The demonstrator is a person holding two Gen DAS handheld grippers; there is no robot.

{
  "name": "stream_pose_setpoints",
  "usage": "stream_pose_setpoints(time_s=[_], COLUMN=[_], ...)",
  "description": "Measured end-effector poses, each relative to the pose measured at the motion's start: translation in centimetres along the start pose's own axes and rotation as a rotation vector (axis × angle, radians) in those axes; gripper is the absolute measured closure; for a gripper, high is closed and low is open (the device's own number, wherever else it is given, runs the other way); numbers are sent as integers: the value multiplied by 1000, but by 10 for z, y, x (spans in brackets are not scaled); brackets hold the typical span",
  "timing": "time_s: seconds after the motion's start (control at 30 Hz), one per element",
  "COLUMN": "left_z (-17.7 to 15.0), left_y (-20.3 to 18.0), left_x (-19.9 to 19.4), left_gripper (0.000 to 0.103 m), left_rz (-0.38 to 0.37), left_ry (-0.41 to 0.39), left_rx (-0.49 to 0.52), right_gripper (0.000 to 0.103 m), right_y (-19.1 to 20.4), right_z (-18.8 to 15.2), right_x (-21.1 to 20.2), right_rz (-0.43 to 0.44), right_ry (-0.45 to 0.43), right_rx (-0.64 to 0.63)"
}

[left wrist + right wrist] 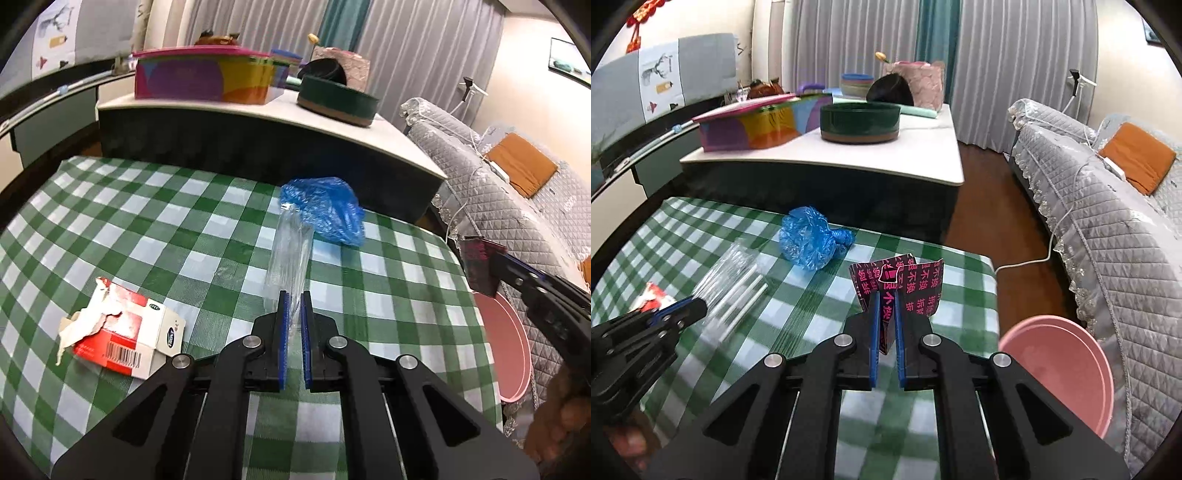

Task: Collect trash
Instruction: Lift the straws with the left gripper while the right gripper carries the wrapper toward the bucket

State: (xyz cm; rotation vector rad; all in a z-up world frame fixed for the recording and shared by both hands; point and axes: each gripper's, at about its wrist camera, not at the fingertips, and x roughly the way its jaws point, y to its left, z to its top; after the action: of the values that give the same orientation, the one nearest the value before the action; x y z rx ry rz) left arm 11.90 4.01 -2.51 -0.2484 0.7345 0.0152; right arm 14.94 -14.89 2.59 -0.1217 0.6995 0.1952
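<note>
Left wrist: left gripper (294, 295) is pinching a clear plastic wrapper (288, 254) above the checked cloth (147, 221), torn red-white barcoded box (125, 336) lying nearby; right wrist: right gripper (886, 297) is clamping a black wrapper (905, 284) with pink Chinese print, beside the pink bin (1067, 365).
</note>
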Motion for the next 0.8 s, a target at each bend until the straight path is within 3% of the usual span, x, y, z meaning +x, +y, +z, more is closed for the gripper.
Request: stream_pose_setpoints(time_s=[0.33, 0.6, 0.8], left_z=[-9, -16, -15], left_y=[-23, -47, -55], left_x=[-41, -62, -64], left_gripper=[97, 102, 102], left_rz=[-20, -41, -42], left_ry=[-52, -90, -88], left_rx=[74, 171, 181], right_gripper=[96, 96, 96], right_y=[-22, -37, -53], right_z=[-9, -24, -32], right_x=[-61, -84, -92], right_rz=[19, 15, -4], right_ry=[-59, -113, -126], right_rx=[64, 102, 113])
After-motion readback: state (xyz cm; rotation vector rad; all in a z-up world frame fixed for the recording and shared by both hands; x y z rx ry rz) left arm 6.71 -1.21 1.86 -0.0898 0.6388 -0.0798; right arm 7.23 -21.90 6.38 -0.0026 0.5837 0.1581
